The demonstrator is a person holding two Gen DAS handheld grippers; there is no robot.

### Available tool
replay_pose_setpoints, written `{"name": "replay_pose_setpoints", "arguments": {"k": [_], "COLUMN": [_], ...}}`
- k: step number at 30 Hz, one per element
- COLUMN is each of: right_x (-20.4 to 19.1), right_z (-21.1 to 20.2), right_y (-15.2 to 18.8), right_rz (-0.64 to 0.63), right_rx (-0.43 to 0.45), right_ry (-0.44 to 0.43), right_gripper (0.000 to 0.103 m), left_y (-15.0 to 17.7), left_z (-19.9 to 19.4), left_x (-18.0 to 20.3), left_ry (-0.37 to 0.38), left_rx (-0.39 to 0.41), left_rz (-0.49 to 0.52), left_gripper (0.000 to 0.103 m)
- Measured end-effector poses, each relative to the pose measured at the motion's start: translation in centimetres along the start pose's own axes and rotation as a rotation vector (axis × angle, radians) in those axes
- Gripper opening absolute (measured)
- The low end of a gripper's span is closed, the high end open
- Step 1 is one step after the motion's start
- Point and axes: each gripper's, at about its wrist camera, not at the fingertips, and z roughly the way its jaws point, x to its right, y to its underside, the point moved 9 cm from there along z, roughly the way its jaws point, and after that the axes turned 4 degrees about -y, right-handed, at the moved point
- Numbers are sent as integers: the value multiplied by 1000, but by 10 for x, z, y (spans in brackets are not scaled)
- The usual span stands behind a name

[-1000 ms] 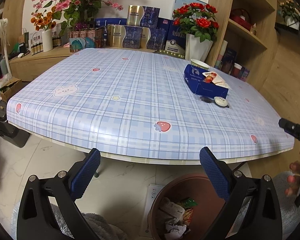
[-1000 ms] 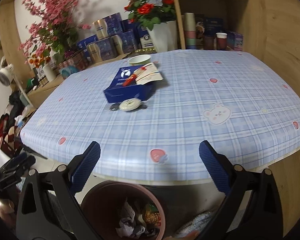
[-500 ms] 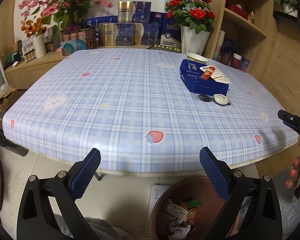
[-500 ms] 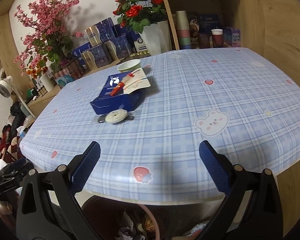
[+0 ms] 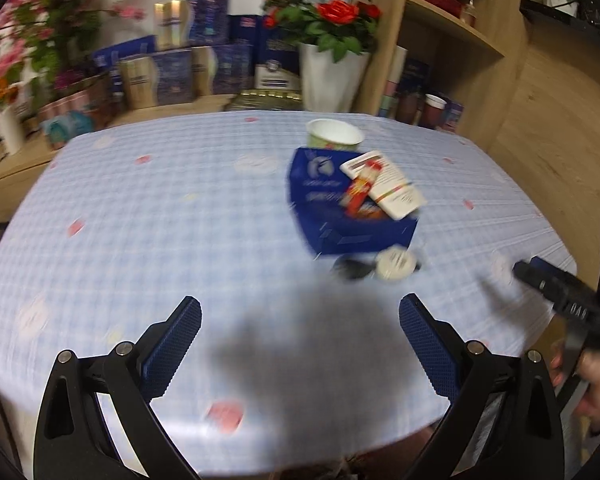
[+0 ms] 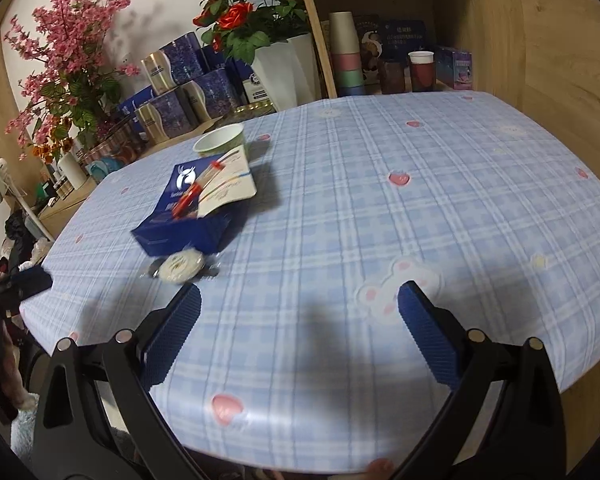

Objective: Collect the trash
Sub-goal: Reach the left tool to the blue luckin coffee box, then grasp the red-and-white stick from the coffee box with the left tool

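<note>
— While both grippers hang over the near part of the table point(image 6: 420, 208), which step would you say this is?

— The approach, by my reading. The left gripper point(image 5: 300, 320) and the right gripper point(image 6: 299, 304) each have their blue pads spread wide with nothing between them, so no pickup has begun.

— Where is the trash?

— Toward the far middle of the table. A blue box point(image 6: 188, 220) carries a white leaflet point(image 6: 228, 190) and a red wrapper point(image 6: 186, 196) on top. A paper cup point(image 6: 219, 145) stands just beyond it, and a small round white lid point(image 6: 180, 267) lies on a dark scrap at the box's near edge, touching or almost touching it.

— And the next move?

— I judge the lid the nearest target for the right gripper: it sits just ahead of the left pad, so the gripper would need to shift left and drop until the pads straddle it. It lies flat and thin, so a low, level pinch seems called for.

— What differs from a second ago?

— Both cameras then looked from below the table edge, with the brown bin of trash in plain view underneath. Now both have risen and pushed forward over the cloth, the bin has dropped out of sight, and the box looms larger. The left view is motion-blurred.
</note>
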Motion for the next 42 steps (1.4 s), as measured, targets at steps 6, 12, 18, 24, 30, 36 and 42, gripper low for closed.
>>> {"name": "replay_pose_setpoints", "arguments": {"k": [6,12,18,24,30,36,42], "right_x": [12,23,39,42,34,15,-20], "right_z": [12,16,18,20,23,32,53], "right_y": [-18,-27,-27,-26,-28,-36,-55], "right_rz": [-8,-3,22,-4,-43,-144,-241], "right_rx": [-1,0,-21,-37,-61,-86,-107], "right_ry": [7,17,19,15,5,-7,-64], "right_gripper": [97,97,97,97,97,97,97], "left_y": [-47,-71,-72,-79,-79,-76,-85], "left_z": [47,104,141,157,160,143,108], "left_x": [35,60,75,76,73,60,32], "left_ry": [36,1,-7,12,57,64,83], "left_rx": [-38,-104,-175,-199,-224,-180,-92], "left_rz": [95,220,286,239,195,159,47], "left_gripper": [97,91,69,61,26,21,10]}}
